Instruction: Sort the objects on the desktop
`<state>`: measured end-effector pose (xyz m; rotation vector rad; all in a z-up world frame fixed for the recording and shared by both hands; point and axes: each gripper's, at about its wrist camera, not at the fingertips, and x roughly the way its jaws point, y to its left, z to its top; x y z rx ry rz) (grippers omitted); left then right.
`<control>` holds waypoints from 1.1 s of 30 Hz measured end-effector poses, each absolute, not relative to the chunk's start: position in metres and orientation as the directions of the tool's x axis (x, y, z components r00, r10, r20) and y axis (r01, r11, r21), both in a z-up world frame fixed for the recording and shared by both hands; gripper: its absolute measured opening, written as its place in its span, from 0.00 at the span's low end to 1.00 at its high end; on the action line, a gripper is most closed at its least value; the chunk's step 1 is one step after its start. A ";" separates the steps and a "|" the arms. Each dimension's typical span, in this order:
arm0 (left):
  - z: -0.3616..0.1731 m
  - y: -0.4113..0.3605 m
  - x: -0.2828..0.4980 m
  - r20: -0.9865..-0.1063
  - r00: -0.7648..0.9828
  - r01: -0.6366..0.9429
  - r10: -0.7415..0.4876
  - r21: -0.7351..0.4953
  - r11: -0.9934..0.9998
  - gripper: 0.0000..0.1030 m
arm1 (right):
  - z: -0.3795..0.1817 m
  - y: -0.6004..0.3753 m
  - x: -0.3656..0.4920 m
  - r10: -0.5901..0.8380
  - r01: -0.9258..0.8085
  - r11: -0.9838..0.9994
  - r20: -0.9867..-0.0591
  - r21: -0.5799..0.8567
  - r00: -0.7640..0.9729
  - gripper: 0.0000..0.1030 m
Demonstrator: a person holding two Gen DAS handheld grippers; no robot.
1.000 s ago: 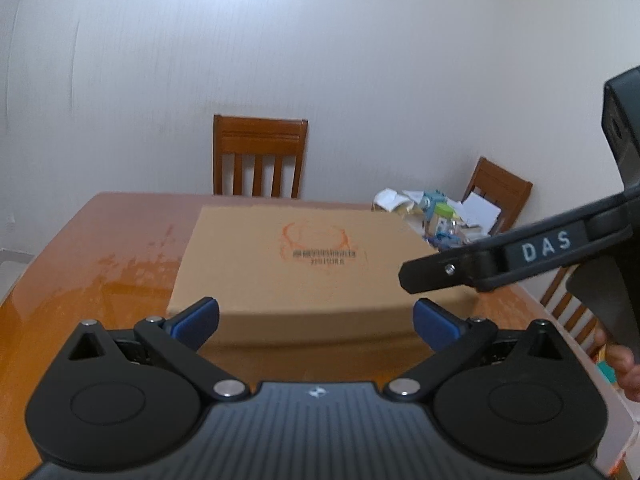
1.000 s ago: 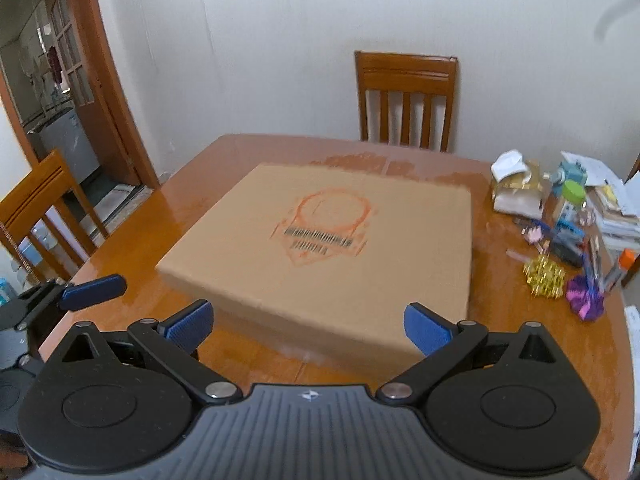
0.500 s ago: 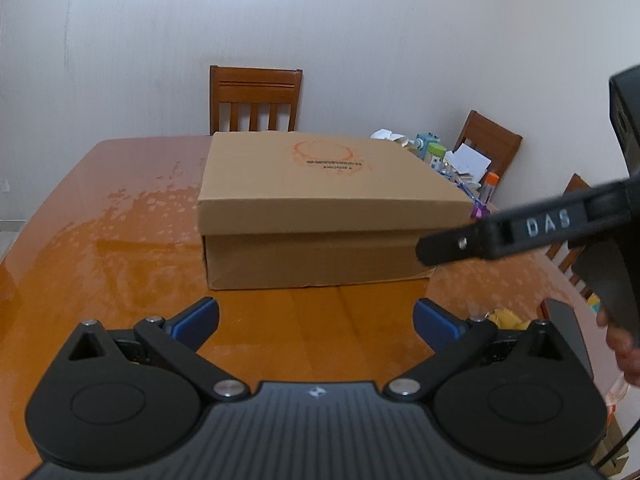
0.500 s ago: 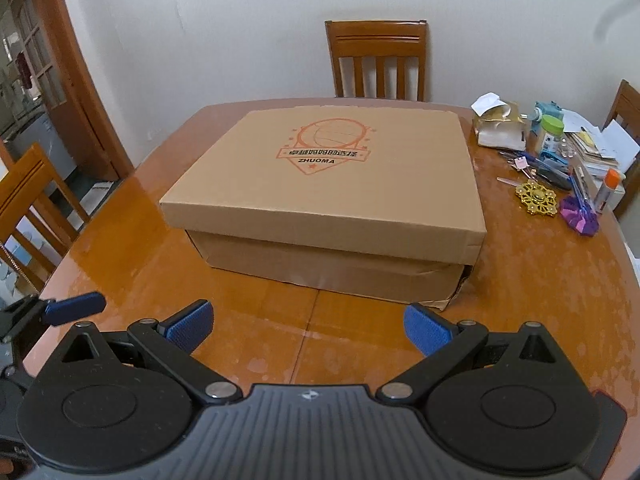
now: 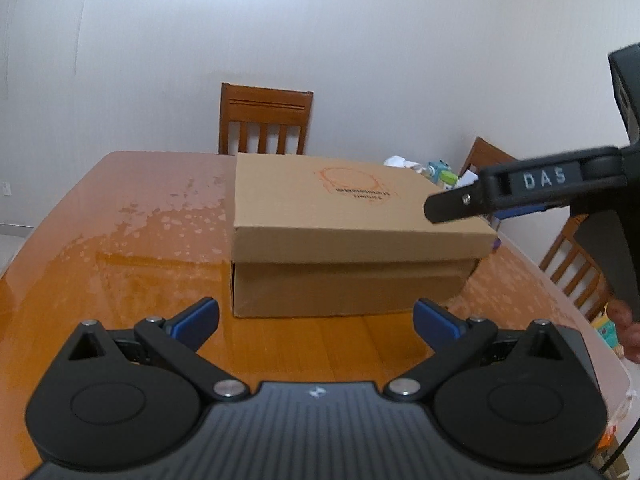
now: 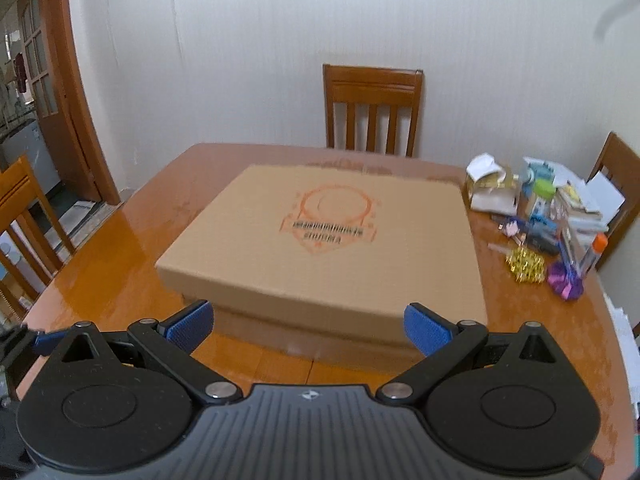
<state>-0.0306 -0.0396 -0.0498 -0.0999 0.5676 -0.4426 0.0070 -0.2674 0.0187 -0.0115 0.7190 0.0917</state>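
Note:
A closed cardboard box (image 5: 344, 216) with an orange logo sits in the middle of the wooden table (image 5: 120, 264); it also shows in the right wrist view (image 6: 332, 248). My left gripper (image 5: 316, 320) is open and empty, just in front of the box. My right gripper (image 6: 308, 326) is open and empty, above the box's near edge. A pile of small desktop objects (image 6: 552, 216) lies on the table to the right of the box, with a gold ornament (image 6: 525, 266) and a purple foil item (image 6: 565, 282).
The right gripper's finger marked DAS (image 5: 520, 188) crosses the left wrist view at the right. Wooden chairs stand behind the table (image 6: 372, 108), at the right (image 5: 576, 264) and at the left (image 6: 24, 216). A doorway (image 6: 48, 92) opens at the far left.
Both cameras have tilted up and moved a little closer to the box; the right view now looks down over the box's lid. Both grippers stay open and empty.

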 end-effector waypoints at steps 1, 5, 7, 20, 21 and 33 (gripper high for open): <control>-0.050 -0.040 -0.031 -0.489 0.761 0.368 -0.427 -0.217 0.904 1.00 | 0.020 -0.268 0.011 0.076 -0.085 0.996 -0.653 0.018 0.753 1.00; -0.049 -0.036 -0.040 -0.468 0.798 0.315 -0.380 -0.213 0.925 1.00 | 0.013 -0.263 0.036 0.095 -0.105 0.994 -0.637 0.022 0.765 1.00; -0.055 -0.028 -0.040 -0.454 0.801 0.309 -0.392 -0.247 0.918 1.00 | 0.006 -0.255 0.052 0.066 -0.098 0.995 -0.642 -0.013 0.764 1.00; -0.087 0.033 -0.005 -0.420 0.748 0.383 -0.513 -0.357 0.852 1.00 | -0.018 -0.179 0.071 -0.122 0.030 0.987 -0.618 -0.158 0.777 1.00; -0.088 0.035 -0.003 -0.416 0.744 0.390 -0.523 -0.365 0.845 1.00 | -0.019 -0.176 0.071 -0.136 0.037 0.985 -0.619 -0.171 0.774 1.00; -0.095 0.044 0.022 -0.410 0.691 0.434 -0.596 -0.423 0.795 1.00 | -0.034 -0.155 0.059 -0.185 0.006 0.965 -0.665 -0.263 0.724 1.00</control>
